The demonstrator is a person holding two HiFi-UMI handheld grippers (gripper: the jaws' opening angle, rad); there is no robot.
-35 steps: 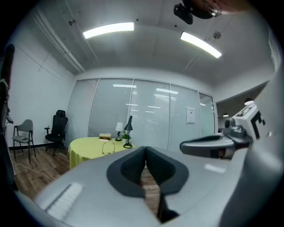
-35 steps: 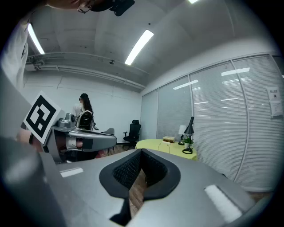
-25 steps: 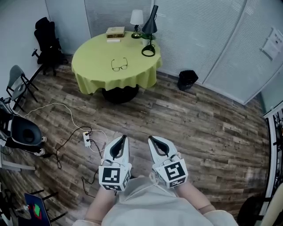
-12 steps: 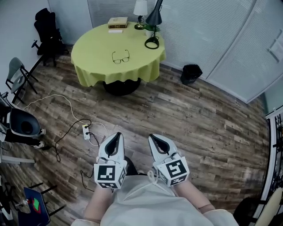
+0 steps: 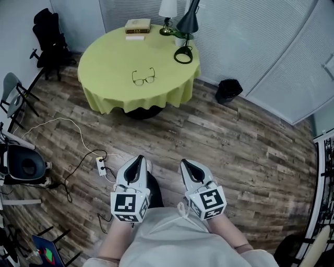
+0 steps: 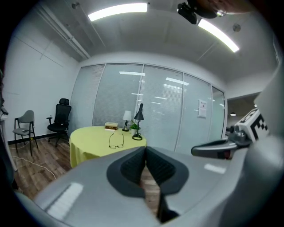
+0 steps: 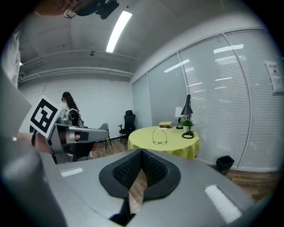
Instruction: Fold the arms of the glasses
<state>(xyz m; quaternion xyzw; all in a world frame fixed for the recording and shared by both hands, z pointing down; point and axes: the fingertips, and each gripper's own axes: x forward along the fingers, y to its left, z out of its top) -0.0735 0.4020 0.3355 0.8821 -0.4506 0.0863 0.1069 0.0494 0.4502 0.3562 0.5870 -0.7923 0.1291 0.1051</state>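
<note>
Yellow-green cloth covers the round surface (image 5: 104,57) at the far side of the room. The glasses (image 5: 143,77) lie on it near the middle, alone on a bare stretch of cloth. Their lenses face the person and both arms are spread open, reaching toward the far wall. Behind them, along the far rim, stand a book (image 5: 138,25), a white-shaded lamp (image 5: 168,8) and a black desk lamp (image 5: 187,23).

Left gripper (image 5: 138,159) and right gripper (image 5: 183,162) are held side by side low in the head view. They are close to the person's body over the wooden floor (image 5: 235,141), well apart from the surface and the glasses.

In the left gripper view the fingers (image 6: 131,166) are pressed together at their tips with nothing between them. Only a sliver of floor shows below where the pads meet. The glasses (image 6: 116,141) sit far ahead, above the tips and a little left of their line.

In the right gripper view the fingers (image 7: 126,170) are likewise closed and empty. Here the glasses (image 7: 159,137) lie far ahead, above the tips and slightly right of their line.

A black bin (image 5: 228,89) stands on the floor to the right of the surface.
</note>
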